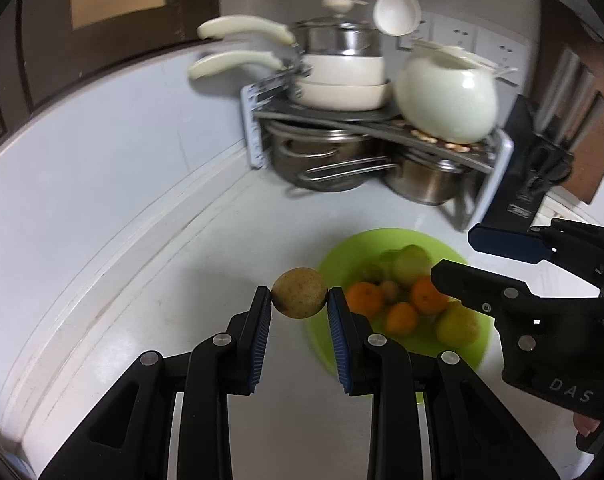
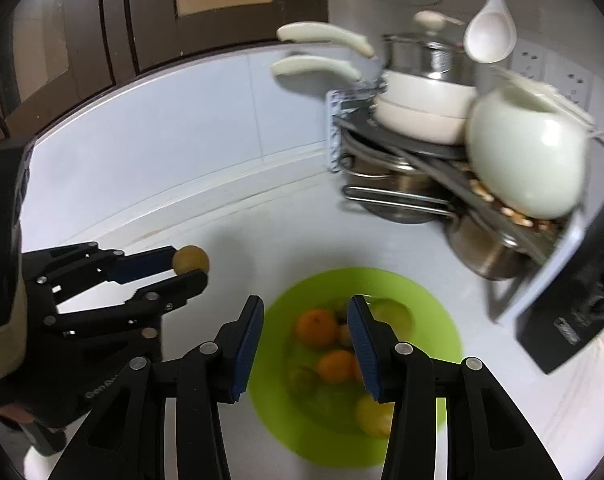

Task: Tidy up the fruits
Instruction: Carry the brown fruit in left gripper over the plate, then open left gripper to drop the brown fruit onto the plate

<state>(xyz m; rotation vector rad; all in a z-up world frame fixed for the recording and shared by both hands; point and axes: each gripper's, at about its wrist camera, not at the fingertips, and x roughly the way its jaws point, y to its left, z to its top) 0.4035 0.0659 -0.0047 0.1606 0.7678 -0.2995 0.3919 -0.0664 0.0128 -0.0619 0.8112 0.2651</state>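
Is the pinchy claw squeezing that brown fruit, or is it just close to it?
Touching. The left wrist view shows the brown fruit pinched in the left gripper, both blue pads pressed against its sides, off the counter.

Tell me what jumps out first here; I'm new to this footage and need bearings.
The left gripper pinches a small round brownish-yellow fruit above the white countertop, just left of the bright green round plastic bowl. That bowl holds oranges and yellow-green fruits, and the right gripper hovers open over it. Behind, in the corner, a metal rack is stacked with cream pans and steel pots.
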